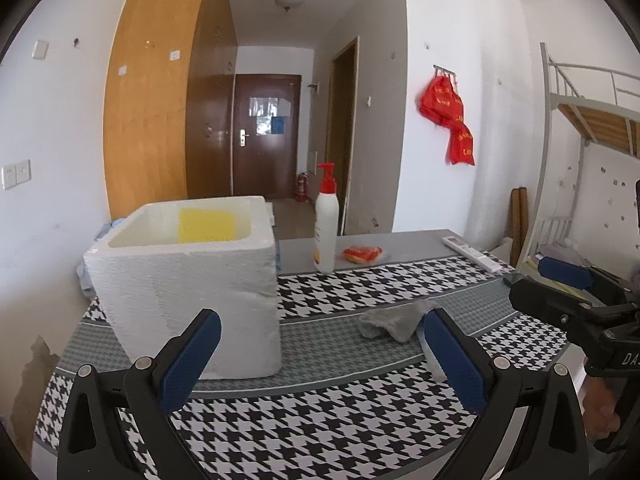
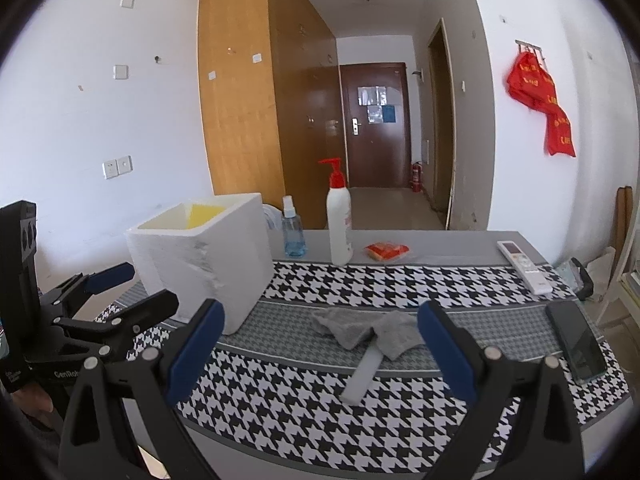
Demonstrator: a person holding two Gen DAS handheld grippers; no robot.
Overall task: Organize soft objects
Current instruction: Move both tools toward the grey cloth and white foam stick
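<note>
A: Biggest first: the houndstooth table mat (image 2: 320, 408) fills the lower half of both wrist views. On it, at about ten o'clock from the right gripper (image 2: 320, 344), stands the white foam box (image 2: 208, 256), open at the top, with something yellow (image 2: 202, 212) showing inside.

B: And the soft thing?

A: A grey cloth (image 2: 372, 330) lies crumpled on the grey band of the mat at twelve o'clock, just ahead of the right gripper's blue pads (image 2: 444, 352). One edge lies over a pale flat strip (image 2: 362, 376); I cannot tell what that is. In the left wrist view the cloth sits at about one o'clock from the left gripper (image 1: 320, 344).

B: Jaws?

A: Both pairs stand wide apart, holding nothing.

B: So the pick belongs to the right one.

A: I would judge so. Come down over the thickest bunch of cloth and pinch a fold rather than a flat edge, since limp cloth slips. Keep the fingers off the strip beneath, or it may come up too. Lift well above the box rim before swinging to ten o'clock.

B: Anything nearby to mind?

A: The white pump bottle (image 2: 339, 220) and blue spray bottle (image 2: 293, 228) stand beyond at the mat's far edge, the remote (image 2: 524, 266) and dark phone (image 2: 576, 344) lie to the right at two and three o'clock. All well apart from the cloth.
</note>
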